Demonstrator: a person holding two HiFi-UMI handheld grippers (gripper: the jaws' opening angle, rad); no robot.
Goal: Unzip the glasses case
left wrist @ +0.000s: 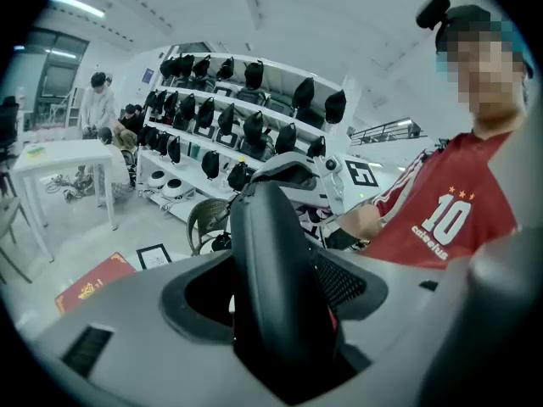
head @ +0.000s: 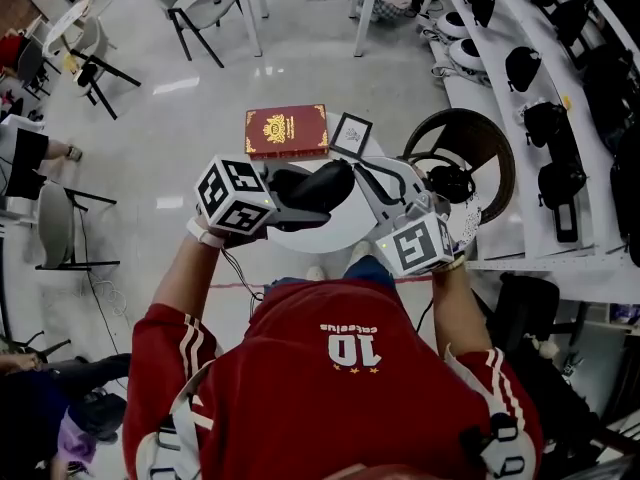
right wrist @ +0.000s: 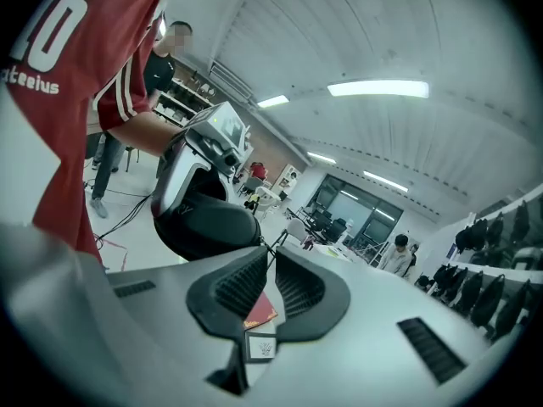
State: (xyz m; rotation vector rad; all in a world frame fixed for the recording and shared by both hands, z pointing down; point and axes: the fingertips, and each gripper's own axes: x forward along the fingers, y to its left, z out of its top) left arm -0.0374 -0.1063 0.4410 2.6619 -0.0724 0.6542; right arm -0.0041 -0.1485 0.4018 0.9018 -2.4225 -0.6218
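A black glasses case [head: 318, 188] is held up above a small white round table [head: 338, 232]. My left gripper [head: 296, 206] is shut on the case from the left. In the left gripper view the case [left wrist: 276, 278] stands on edge and fills the space between the jaws of the left gripper [left wrist: 278, 257]. My right gripper [head: 361, 174] reaches the case's right end. In the right gripper view the case [right wrist: 204, 219] hangs just beyond the jaw tips. A thin zipper pull [right wrist: 265, 246] runs from it into the narrow gap of the right gripper [right wrist: 270, 256], which is shut on it.
A red book [head: 287, 130] and a small framed picture [head: 351, 134] lie on the table's far side. A round wicker chair [head: 482, 146] stands to the right. Beyond it are white shelves [head: 520, 198] with several black headsets. Chairs stand on the floor at the left.
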